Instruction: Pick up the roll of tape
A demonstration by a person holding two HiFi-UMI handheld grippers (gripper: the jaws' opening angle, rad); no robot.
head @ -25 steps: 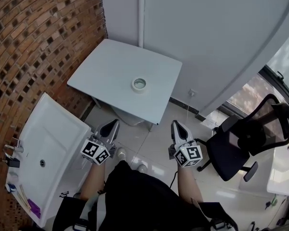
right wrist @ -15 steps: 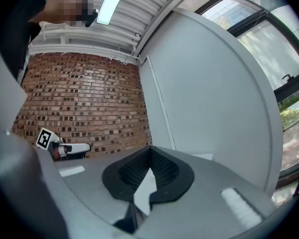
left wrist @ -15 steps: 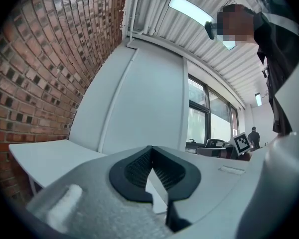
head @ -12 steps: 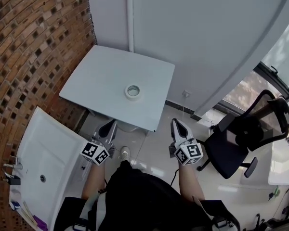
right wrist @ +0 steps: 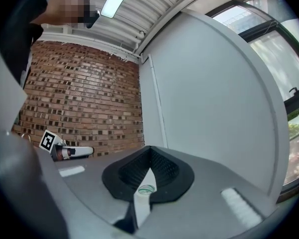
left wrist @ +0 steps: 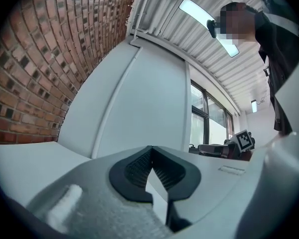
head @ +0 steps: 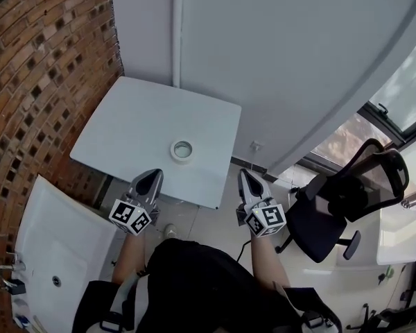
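approach step. the roll of tape [head: 183,150] lies mid-frame on the white table [head: 125,130]. the left gripper [head: 154,177] and right gripper [head: 245,177] hover just below it, jaws pressed together and empty. the next move likely requires spreading one pair and straddling the roll.

Person: black top [head: 194,283], forearms uncovered, pale shoe [head: 170,232] showing below. Left gripper [head: 152,177] and right gripper [head: 244,177] are the same build: light grey moulded shells tapering to a point, dark inner faces. Each carries a marker cube [head: 131,217] at the rear, white faces with black square codes (the right cube [head: 266,219] shows two faces clearly). Gripper views: black ribbed pads [left wrist: 134,167] in a black rounded surround, a white fuzzy strip [left wrist: 65,203] on the shell, a small raised rectangle [left wrist: 232,170] on the other side. Thin dark cable [head: 240,250] runs from under the right gripper.
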